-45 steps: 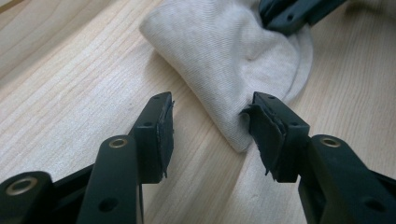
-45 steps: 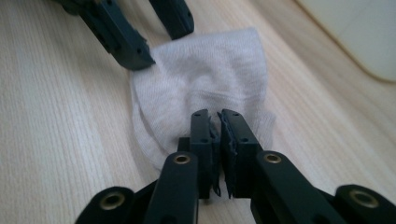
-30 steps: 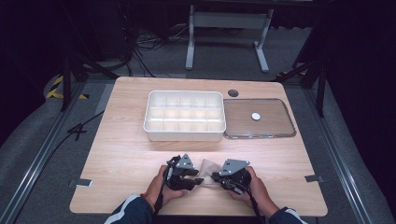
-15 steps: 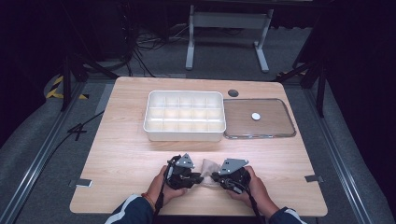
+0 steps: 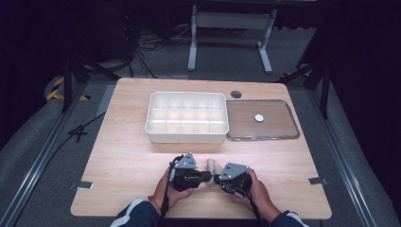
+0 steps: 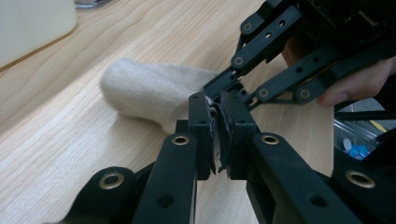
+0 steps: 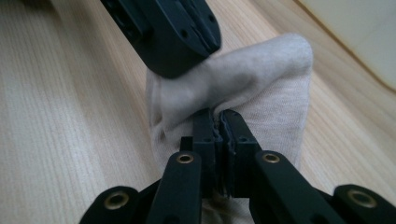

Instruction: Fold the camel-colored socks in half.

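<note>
Between both claws (image 5: 211, 178), pinched, lies the beige sock (image 6: 154, 91).

Wood table (image 5: 123, 156) w/ sock (image 5: 211, 165), divided bin (image 5: 187, 118), lid (image 5: 262, 120)

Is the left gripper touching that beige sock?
Touching: the left gripper view shows the left gripper pinching the sock's edge between its shut jaws.

I am working in what looks like a lab or recording studio, not a home. My table (image 5: 123, 156) is a plain wooden top standing alone on grey carpet (image 5: 42, 142), with metal rails (image 5: 38, 175) beside it. Black drapes (image 5: 28, 42) close off the room, loose cables (image 5: 146, 47) lie on the floor behind, and yellow-black hazard tape (image 5: 59, 90) marks it.
</note>
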Available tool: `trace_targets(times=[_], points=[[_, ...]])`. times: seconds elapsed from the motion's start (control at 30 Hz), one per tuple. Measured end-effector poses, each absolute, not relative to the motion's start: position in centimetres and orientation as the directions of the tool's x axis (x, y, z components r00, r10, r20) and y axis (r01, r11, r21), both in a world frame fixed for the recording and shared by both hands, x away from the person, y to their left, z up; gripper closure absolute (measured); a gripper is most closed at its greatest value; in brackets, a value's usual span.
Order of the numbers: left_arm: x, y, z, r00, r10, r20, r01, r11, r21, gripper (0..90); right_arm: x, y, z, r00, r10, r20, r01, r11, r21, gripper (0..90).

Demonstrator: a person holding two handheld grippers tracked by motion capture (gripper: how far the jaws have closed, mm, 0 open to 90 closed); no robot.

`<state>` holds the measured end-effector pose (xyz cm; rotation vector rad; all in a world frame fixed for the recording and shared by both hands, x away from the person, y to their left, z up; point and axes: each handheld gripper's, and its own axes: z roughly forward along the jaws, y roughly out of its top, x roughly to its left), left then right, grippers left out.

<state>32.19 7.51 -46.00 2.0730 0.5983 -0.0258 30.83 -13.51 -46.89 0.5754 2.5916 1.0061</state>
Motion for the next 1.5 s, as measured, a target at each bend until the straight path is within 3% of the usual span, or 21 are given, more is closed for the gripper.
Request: trace_targets(times=[0.13, 0.17, 0.23, 0.27, 0.4, 0.67, 1.1, 1.2, 1.23, 1.27, 1.33, 1.4, 1.43, 1.5], points=[[32.2, 7.6, -45.9, 0.883, 0.400, -0.243, 0.419, -0.445, 0.791, 84.2, 30.7, -13.3, -47.2, -0.878, 0.458, -0.138, 0.229, 0.656, 0.720, 83.9], [32.3, 7.7, -45.9, 0.882, 0.407, -0.236, 0.419, -0.450, 0.789, 84.3, 30.7, -13.3, -47.3, -0.878, 0.461, -0.126, 0.235, 0.645, 0.727, 80.7], [32.3, 7.8, -45.8, 0.880, 0.424, -0.213, 0.412, -0.462, 0.785, 84.3, 31.0, -13.8, -47.0, -0.882, 0.457, -0.113, 0.233, 0.634, 0.738, 65.4], [32.3, 7.9, -45.8, 0.876, 0.436, -0.205, 0.415, -0.467, 0.781, 84.4, 31.1, -14.1, -46.8, -0.882, 0.458, -0.109, 0.234, 0.628, 0.742, 63.3], [32.5, 8.3, -45.8, 0.875, 0.436, -0.209, 0.415, -0.458, 0.786, 84.5, 31.0, -15.7, -45.9, -0.861, 0.496, -0.112, 0.241, 0.591, 0.770, 69.0], [32.3, 7.8, -45.7, 0.878, 0.431, -0.208, 0.409, -0.450, 0.794, 84.2, 31.9, -16.5, -46.7, -0.842, 0.534, -0.079, 0.326, 0.620, 0.713, 81.2], [32.0, 5.3, -46.0, 0.902, 0.383, -0.198, 0.372, -0.461, 0.806, 84.2, 31.6, -15.7, -47.0, -0.838, 0.536, -0.101, 0.310, 0.621, 0.720, 82.4], [32.1, 4.8, -46.4, 0.904, 0.374, -0.209, 0.377, -0.461, 0.803, 84.1, 31.6, -15.7, -47.1, -0.832, 0.545, -0.098, 0.314, 0.610, 0.727, 77.5], [32.1, 4.7, -46.5, 0.904, 0.375, -0.207, 0.377, -0.465, 0.801, 84.1, 31.6, -15.8, -47.2, -0.816, 0.569, -0.105, 0.324, 0.600, 0.732, 68.2], [32.1, 4.7, -46.5, 0.904, 0.375, -0.207, 0.377, -0.465, 0.801, 84.2, 31.6, -15.8, -47.2, -0.816, 0.569, -0.105, 0.324, 0.600, 0.732, 68.2], [32.1, 4.7, -46.7, 0.901, 0.377, -0.216, 0.383, -0.454, 0.804, 84.2, 31.9, -16.5, -47.1, -0.804, 0.589, -0.084, 0.348, 0.579, 0.737, 58.5], [32.2, 4.7, -46.7, 0.901, 0.376, -0.218, 0.384, -0.454, 0.804, 84.2, 31.9, -16.8, -47.0, -0.802, 0.594, -0.064, 0.361, 0.568, 0.739, 58.2], [32.2, 4.7, -46.7, 0.901, 0.377, -0.215, 0.381, -0.451, 0.807, 84.2, 32.0, -17.8, -46.6, -0.792, 0.609, -0.033, 0.381, 0.536, 0.753, 68.7], [32.2, 4.7, -46.8, 0.900, 0.379, -0.217, 0.385, -0.454, 0.803, 84.2, 32.0, -18.4, -46.5, -0.780, 0.625, -0.008, 0.408, 0.518, 0.752, 77.3]])
